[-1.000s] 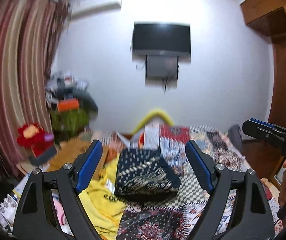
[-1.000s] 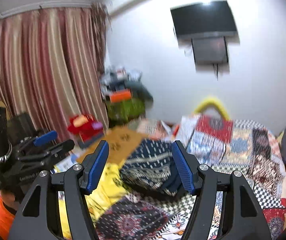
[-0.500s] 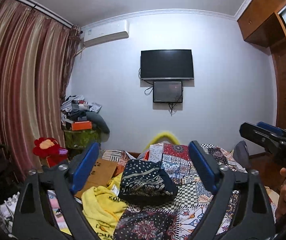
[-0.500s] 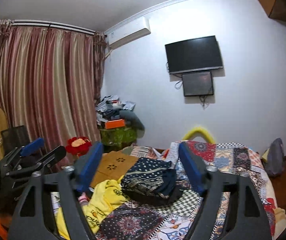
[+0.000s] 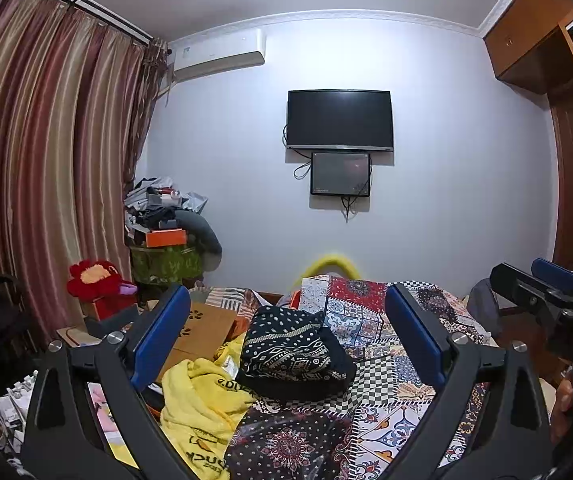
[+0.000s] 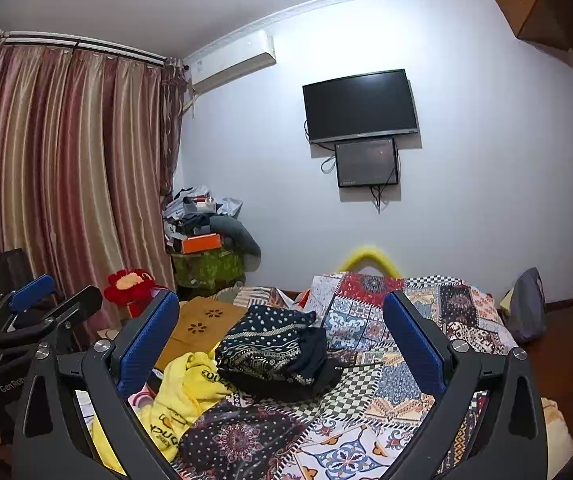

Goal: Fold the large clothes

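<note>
A folded dark patterned garment lies on the patchwork bedspread, in the middle of both views. A crumpled yellow garment with black print lies to its left. My left gripper is open and empty, held above the bed short of the dark garment. My right gripper is open and empty too, held level beside it. The right gripper shows at the right edge of the left view, the left gripper at the left edge of the right view.
Striped curtains hang on the left. A pile of boxes and clothes and a red plush toy stand in the far left corner. A TV hangs on the far wall. A brown cardboard sheet lies left of the bed.
Both grippers have tilted upward and steadied, so the views now show more wall and ceiling. Both stay open and empty. The garments have not moved.
</note>
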### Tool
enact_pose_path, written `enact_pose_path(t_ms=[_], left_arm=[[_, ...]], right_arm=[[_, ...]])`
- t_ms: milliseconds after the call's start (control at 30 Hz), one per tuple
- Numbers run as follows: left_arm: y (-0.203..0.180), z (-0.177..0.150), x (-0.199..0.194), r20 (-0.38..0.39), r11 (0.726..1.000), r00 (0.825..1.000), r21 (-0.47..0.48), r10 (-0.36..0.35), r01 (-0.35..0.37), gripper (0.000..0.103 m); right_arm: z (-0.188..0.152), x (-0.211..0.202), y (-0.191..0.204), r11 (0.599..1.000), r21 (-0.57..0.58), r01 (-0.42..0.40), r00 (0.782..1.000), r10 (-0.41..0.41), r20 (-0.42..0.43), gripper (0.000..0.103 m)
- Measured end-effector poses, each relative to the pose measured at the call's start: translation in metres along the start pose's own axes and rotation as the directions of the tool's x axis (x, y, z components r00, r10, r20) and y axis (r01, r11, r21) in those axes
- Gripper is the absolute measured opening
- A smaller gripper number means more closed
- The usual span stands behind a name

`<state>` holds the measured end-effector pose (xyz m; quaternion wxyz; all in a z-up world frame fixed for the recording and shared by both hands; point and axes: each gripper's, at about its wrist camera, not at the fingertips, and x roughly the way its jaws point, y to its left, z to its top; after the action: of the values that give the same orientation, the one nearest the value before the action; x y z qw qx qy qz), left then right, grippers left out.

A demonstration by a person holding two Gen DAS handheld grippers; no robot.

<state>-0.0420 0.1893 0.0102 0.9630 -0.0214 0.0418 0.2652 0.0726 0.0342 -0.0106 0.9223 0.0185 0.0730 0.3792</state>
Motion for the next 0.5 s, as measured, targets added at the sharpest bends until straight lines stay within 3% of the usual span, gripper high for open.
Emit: enact_pose_path(t_ms=[500], left_arm=[[-0.0030,-0.0103,0.0104,-0.032,1.000,0.999,0.016,0.008,-0.007,0.099]], right_arm=[[-0.0063,-0.0043,0.0014,1.000,-0.009,0.011,1.000,-0.011,-0.025,0.101]])
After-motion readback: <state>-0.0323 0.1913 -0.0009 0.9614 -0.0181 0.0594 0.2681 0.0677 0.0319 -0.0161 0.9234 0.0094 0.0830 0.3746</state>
